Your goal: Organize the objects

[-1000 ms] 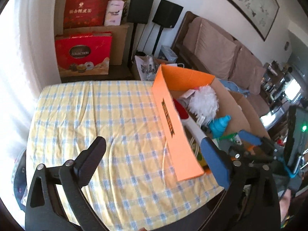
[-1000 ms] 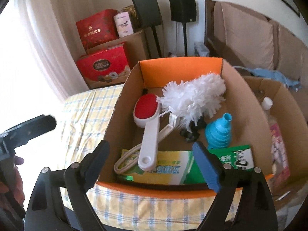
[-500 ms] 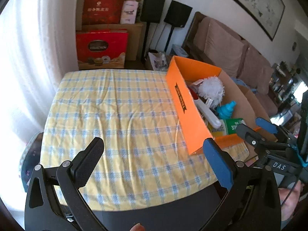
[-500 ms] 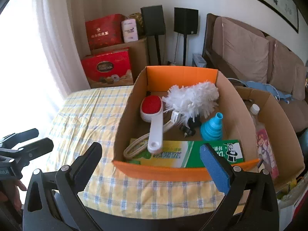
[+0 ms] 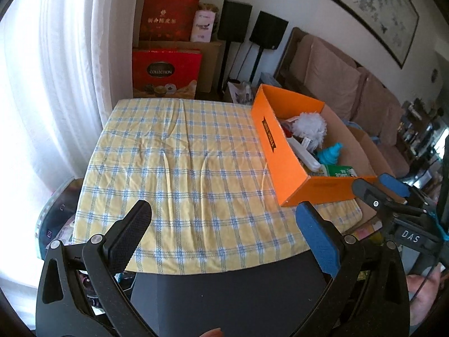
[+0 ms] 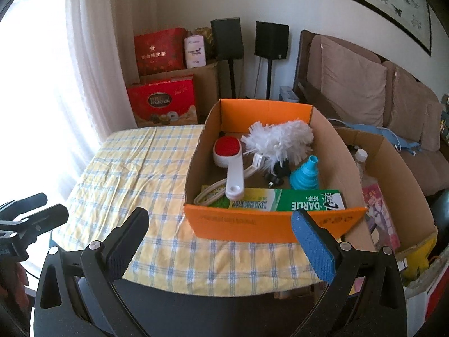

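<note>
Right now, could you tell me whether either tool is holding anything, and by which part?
Nothing is held. The left tool and the right tool both stand open and empty above the checked tablecloth.

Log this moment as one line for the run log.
left gripper: open, empty | right gripper: open, empty | orange box: on checked tablecloth, holds duster, lint brush, blue funnel, toothpaste carton

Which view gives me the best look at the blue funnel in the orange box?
Right wrist: the blue funnel stands in full view inside the orange box. Left wrist shows only its upper part beyond the box wall.
</note>
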Action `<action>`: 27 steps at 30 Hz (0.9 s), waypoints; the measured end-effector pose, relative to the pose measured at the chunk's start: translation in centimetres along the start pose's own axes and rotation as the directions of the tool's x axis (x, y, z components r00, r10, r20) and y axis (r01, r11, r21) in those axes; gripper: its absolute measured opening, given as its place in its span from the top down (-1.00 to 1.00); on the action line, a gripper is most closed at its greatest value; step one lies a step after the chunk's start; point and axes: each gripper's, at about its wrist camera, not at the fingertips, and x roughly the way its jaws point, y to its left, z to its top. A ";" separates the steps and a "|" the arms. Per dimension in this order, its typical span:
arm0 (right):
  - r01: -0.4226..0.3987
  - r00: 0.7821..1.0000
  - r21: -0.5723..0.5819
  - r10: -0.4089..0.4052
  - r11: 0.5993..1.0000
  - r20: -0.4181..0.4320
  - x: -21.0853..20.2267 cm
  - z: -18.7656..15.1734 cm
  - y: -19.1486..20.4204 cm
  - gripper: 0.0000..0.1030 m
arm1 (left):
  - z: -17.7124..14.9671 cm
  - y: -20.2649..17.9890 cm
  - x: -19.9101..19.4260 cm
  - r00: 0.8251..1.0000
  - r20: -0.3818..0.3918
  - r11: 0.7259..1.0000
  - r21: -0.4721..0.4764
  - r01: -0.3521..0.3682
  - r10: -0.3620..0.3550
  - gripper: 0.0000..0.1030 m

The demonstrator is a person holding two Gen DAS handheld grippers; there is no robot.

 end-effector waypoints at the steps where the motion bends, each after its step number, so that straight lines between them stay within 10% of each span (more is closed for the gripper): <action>1: -0.001 1.000 0.001 0.001 1.000 0.002 -0.3 -0.1 0.1 -1.00 | -0.2 -0.1 -0.4 1.000 0.005 1.000 0.001 -0.005 0.005 -0.99; 27: 0.010 1.000 0.009 -0.010 1.000 0.017 -3.2 -2.0 0.9 -1.00 | -2.6 -0.2 -3.3 0.994 0.038 0.994 -0.017 -0.106 0.107 -0.99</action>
